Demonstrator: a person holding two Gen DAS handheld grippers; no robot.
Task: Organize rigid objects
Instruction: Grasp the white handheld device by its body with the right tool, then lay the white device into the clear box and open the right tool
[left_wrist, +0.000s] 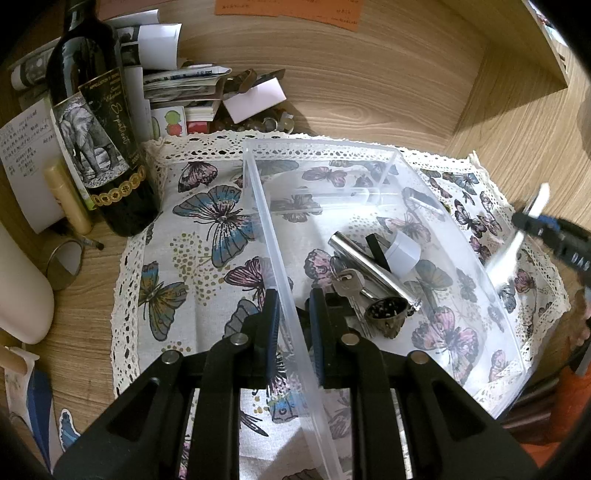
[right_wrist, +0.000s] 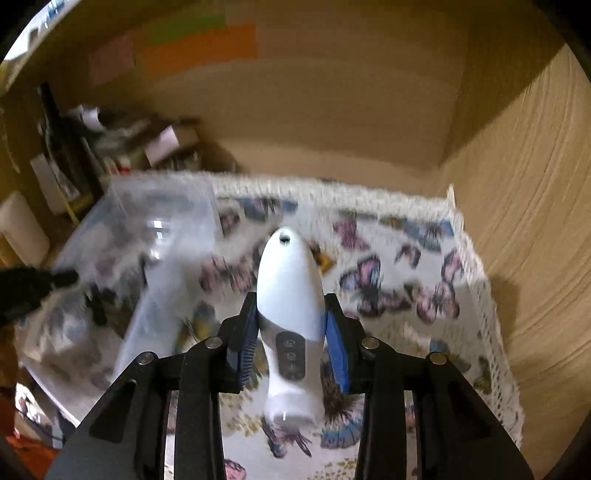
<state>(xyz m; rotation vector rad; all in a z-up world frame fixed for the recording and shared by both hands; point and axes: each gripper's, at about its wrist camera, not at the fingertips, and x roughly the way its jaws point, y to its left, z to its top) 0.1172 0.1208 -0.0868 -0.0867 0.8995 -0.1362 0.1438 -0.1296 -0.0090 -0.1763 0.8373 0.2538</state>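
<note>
A clear plastic box (left_wrist: 369, 177) stands on a butterfly-print cloth (left_wrist: 207, 236). My left gripper (left_wrist: 294, 321) is shut on the box's left wall, one finger inside and one outside. Inside the box lie a silver metal tube (left_wrist: 354, 254), keys (left_wrist: 347, 284), a small white cap (left_wrist: 402, 251), a black stick (left_wrist: 376, 247) and a bronze bell-shaped piece (left_wrist: 388, 314). My right gripper (right_wrist: 291, 308) is shut on a white handheld device (right_wrist: 290, 288) with a grey button panel, held above the cloth to the right of the box (right_wrist: 155, 229). The left wrist view shows that right gripper (left_wrist: 535, 225) blurred.
A dark wine bottle (left_wrist: 99, 147) stands at the cloth's left corner, beside a yellow tube (left_wrist: 68, 199), a small round mirror (left_wrist: 64, 266) and a white cylinder (left_wrist: 22, 288). Papers and small clutter (left_wrist: 207, 92) pile up behind. Wooden walls (left_wrist: 406, 74) close in the back and the right.
</note>
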